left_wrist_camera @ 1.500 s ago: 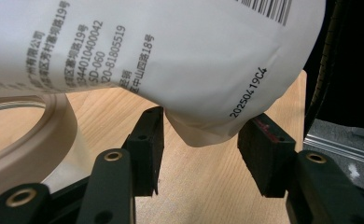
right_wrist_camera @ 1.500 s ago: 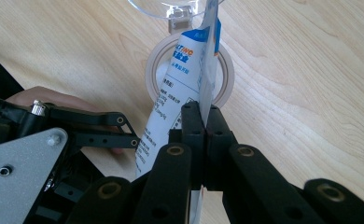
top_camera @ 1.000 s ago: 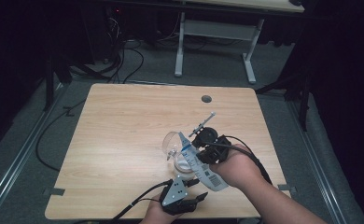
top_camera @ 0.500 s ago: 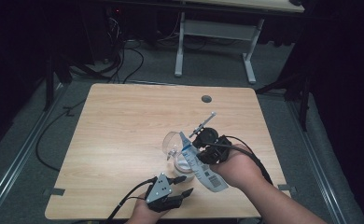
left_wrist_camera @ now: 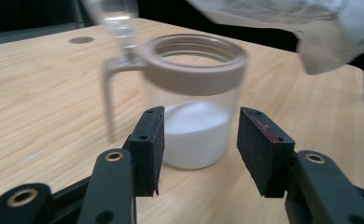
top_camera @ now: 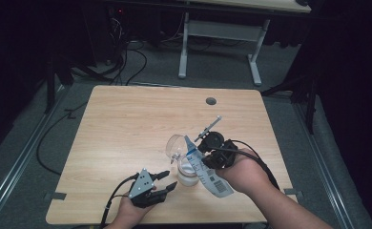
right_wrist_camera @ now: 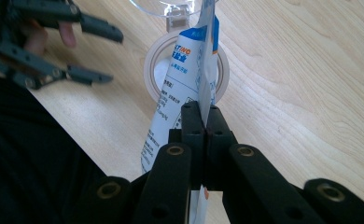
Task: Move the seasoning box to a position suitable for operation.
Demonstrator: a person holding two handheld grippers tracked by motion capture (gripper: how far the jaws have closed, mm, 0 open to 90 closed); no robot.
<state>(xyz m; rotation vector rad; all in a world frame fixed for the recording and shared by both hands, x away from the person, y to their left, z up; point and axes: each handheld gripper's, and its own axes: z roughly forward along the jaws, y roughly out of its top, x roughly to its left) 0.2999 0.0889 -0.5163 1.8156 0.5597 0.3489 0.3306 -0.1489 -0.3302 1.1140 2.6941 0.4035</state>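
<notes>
A clear jar with a beige rim stands on the wooden table, white powder in its bottom and its clear lid flipped open. My right gripper is shut on a white and blue bag, held tilted with its top end over the jar mouth. In the high view the right gripper sits just right of the jar and the bag slants toward the near edge. My left gripper is open, left of the jar. Its jaws frame the jar's base without touching it.
A round cable hole lies near the table's far edge. Cables trail from both grippers over the near edge. Behind the table stand a white desk frame and floor cables.
My left gripper has slid left along the near edge and a little up the table, away from the jar's front. The right gripper, bag and jar have stayed put.
</notes>
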